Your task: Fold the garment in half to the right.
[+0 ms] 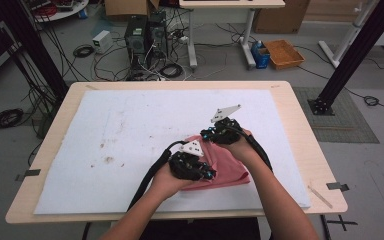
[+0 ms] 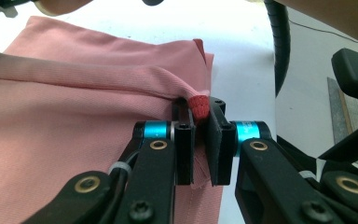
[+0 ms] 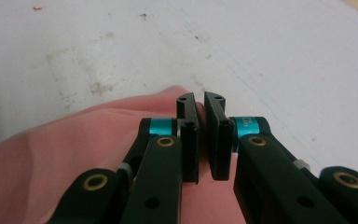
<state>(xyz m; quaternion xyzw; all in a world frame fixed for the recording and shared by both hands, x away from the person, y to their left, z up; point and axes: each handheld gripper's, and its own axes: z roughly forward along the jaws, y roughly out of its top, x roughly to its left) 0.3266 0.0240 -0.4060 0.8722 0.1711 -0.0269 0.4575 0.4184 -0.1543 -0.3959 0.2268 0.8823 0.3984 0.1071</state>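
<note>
1. Here the left tongs [image 2: 199, 140] are closed down on a fold of the pink cloth [image 2: 74, 140], with a darker red hem edge bunched just above the pads and a strip of the cloth pinched between the jaws

2. The right tongs [image 3: 200, 135] are likewise nearly closed, their jaws clamped on a raised edge of the same pink cloth [image 3: 74, 154], which runs off to the left and below them in the right gripper view

3. In the high view the left tongs [image 1: 192, 165] sit at the near left side of the pink cloth [image 1: 227, 167] and the right tongs [image 1: 222, 131] at its far edge, each held in one hand, with a grey three-cornered plate on top and a black cable trailing back along the forearm

4. The pink cloth lies crumpled between and under the two hands, right of the middle of the white mat [image 1: 130, 145] and towards its near edge

5. The white mat, marked with a few brownish stains, covers most of the wooden counter [image 1: 305, 150]

6. Beyond the counter, the floor holds computer towers [image 1: 145, 37], loose cables and an orange tray [image 1: 284, 53]
</note>
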